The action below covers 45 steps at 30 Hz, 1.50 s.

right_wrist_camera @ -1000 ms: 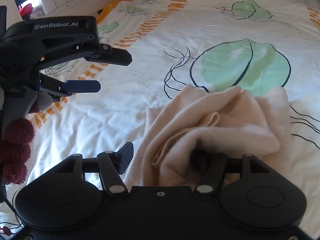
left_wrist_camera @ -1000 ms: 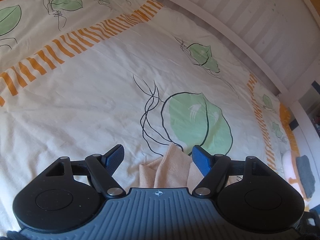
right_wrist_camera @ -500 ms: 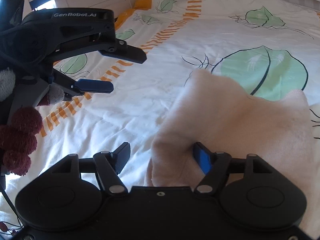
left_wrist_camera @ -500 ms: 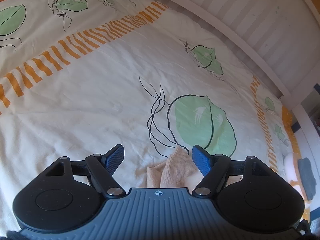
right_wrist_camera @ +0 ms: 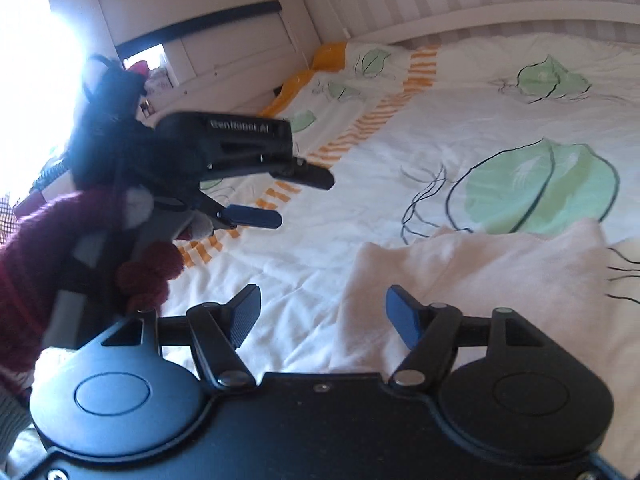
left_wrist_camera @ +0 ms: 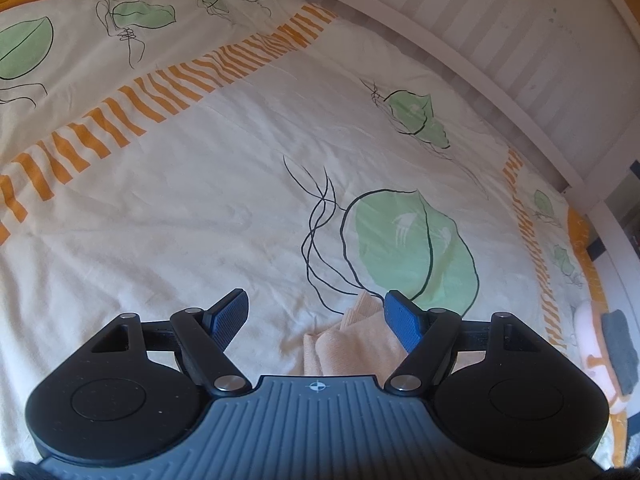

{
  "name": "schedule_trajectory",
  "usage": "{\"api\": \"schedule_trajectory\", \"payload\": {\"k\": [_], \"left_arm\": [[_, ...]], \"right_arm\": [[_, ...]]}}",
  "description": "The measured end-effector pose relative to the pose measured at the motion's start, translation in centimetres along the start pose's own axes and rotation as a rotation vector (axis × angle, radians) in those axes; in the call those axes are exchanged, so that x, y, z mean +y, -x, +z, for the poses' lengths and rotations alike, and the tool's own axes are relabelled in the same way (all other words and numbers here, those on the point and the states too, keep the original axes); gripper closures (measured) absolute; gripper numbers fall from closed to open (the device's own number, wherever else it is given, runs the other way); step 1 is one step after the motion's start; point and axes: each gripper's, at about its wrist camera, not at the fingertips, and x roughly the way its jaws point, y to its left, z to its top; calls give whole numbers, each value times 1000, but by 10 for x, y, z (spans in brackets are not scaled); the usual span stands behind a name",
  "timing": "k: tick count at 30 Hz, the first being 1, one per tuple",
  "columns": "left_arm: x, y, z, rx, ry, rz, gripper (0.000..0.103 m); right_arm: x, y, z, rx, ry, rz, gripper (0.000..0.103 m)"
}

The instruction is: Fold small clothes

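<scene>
1. Since the earlier frames, the peach garment (right_wrist_camera: 472, 280) went from a bunched heap around the right claw (right_wrist_camera: 322, 312) to a flatter, spread sheet on the bed (right_wrist_camera: 500, 128), and the right wrist view swung up to take in more of the room.
2. That right claw stood spread, with nothing pinched; only the garment's near left edge lay under its blue pad (right_wrist_camera: 402, 322).
3. The left claw (left_wrist_camera: 316, 320) was also spread and empty, hovering off to the left, held by a hand in a maroon glove (right_wrist_camera: 148, 276).
4. From the left wrist view, a folded edge of the garment showed just below and right of centre, beside the right-hand pad.
5. The cloth's long axis seemed to run left to right across the bed, near its front edge.
6. Judging by this, the right claw was nearer, and the garment lay ahead and to its right.
</scene>
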Motion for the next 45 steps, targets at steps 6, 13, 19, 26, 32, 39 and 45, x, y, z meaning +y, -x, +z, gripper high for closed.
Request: {"api": "schedule_trajectory", "payload": {"k": [6, 13, 19, 26, 32, 39, 45], "left_arm": [[-10, -13, -7, 46, -37, -4, 29], [-17, -31, -17, 117, -69, -25, 29], [-16, -36, -19, 138, -64, -27, 29], [-12, -38, -23, 168, -16, -89, 29], [-6, -42, -26, 217, 53, -166, 25], [-12, -59, -38, 350, 55, -236, 18], [-22, -55, -40, 366, 36, -306, 19]], "right_arm": [[14, 21, -28, 44, 150, -96, 35], [70, 2, -71, 84, 587, -199, 41], [91, -20, -109, 92, 963, -297, 39], [75, -13, -87, 33, 783, -300, 89], [26, 20, -39, -88, 229, -199, 89], [3, 30, -34, -114, 47, -174, 89], [0, 31, -33, -124, 33, -179, 89]]}}
